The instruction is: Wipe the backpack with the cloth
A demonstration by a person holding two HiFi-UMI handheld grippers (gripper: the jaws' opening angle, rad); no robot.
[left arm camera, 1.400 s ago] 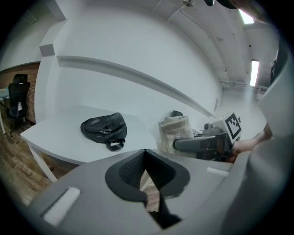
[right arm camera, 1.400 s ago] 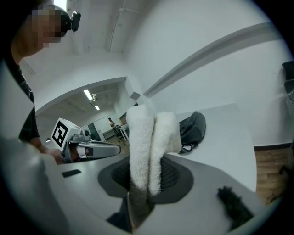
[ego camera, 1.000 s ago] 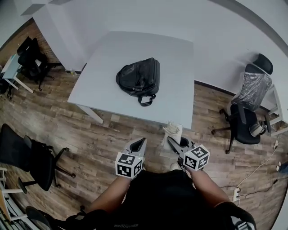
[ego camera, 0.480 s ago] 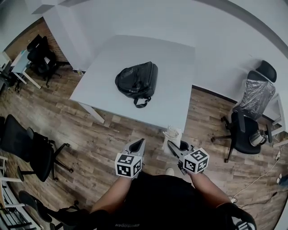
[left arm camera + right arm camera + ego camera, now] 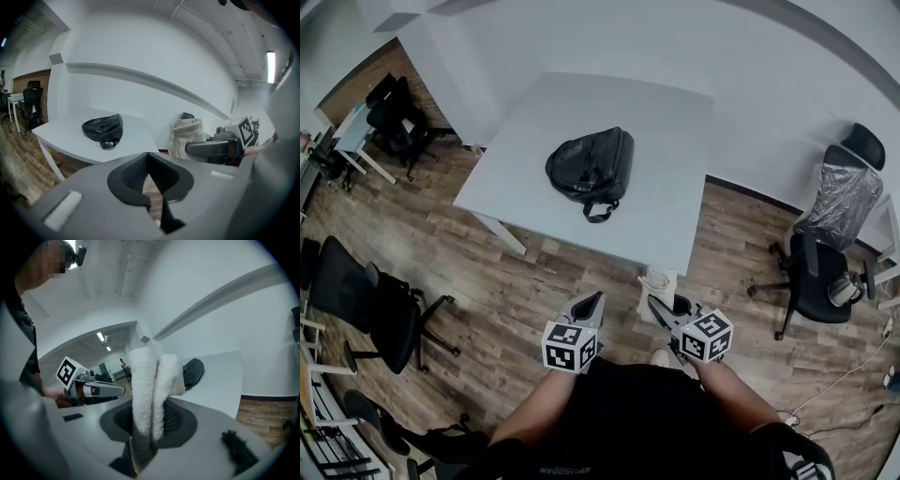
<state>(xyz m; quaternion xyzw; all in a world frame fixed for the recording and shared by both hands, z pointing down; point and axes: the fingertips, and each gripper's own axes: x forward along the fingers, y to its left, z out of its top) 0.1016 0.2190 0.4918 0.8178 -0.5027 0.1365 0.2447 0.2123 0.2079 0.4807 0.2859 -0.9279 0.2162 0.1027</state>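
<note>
Still, right claw [image 5: 654, 300] clamps cloth [image 5: 658, 280]; backpack [image 5: 591, 169] unmoved.

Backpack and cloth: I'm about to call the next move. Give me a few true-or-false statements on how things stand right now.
1. The cloth is clamped in the right hand-held gripper. True.
2. The backpack lies on the floor. False: it lies on the white table.
3. The left hand-held gripper grips a backpack strap. False: its jaws are together on nothing, short of the table.
4. The backpack is black. True.
5. The cloth touches the backpack. False: the cloth is held off the table, well apart from the backpack.
</note>
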